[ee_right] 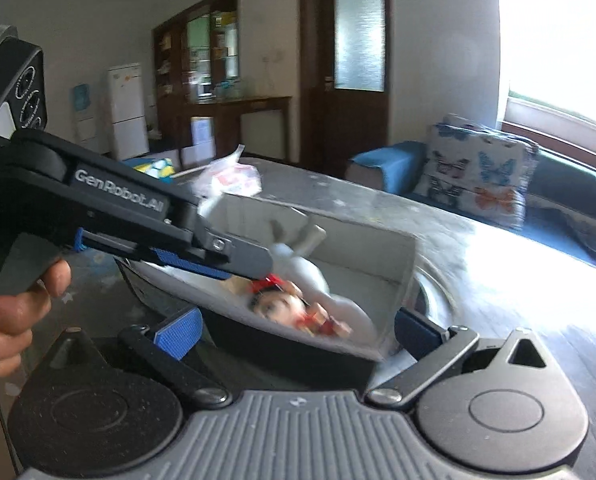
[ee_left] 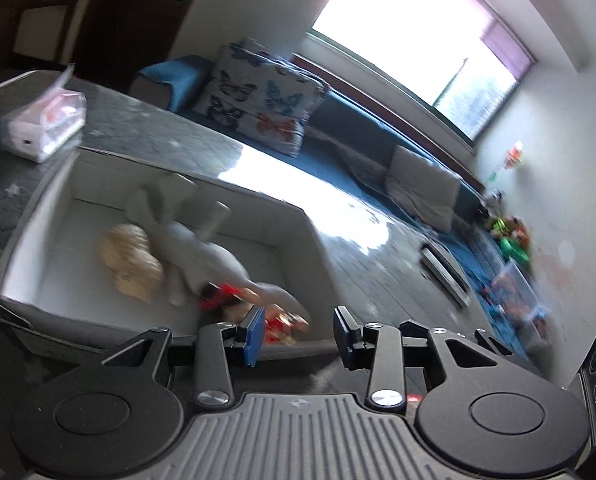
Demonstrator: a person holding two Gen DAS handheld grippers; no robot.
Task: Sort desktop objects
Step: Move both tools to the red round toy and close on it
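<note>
A white open box (ee_left: 34,216) stands on the grey table. Inside lie a grey plush toy (ee_left: 202,240), a tan plush toy (ee_left: 132,262) and a small doll with a red bow (ee_left: 258,312). My left gripper (ee_left: 298,336) hangs open just above the box's near edge, with the doll right beyond its left finger. In the right wrist view the same box (ee_right: 394,264) and doll (ee_right: 294,308) show between the fingers of my open right gripper (ee_right: 298,330). The left gripper (ee_right: 202,256) reaches over the box there, held by a hand.
A tissue pack (ee_left: 44,120) lies on the table behind the box. A blue sofa with a butterfly cushion (ee_left: 258,100) stands beyond the table under the window. Toys (ee_left: 510,236) crowd the far right. A cabinet and fridge (ee_right: 126,108) stand across the room.
</note>
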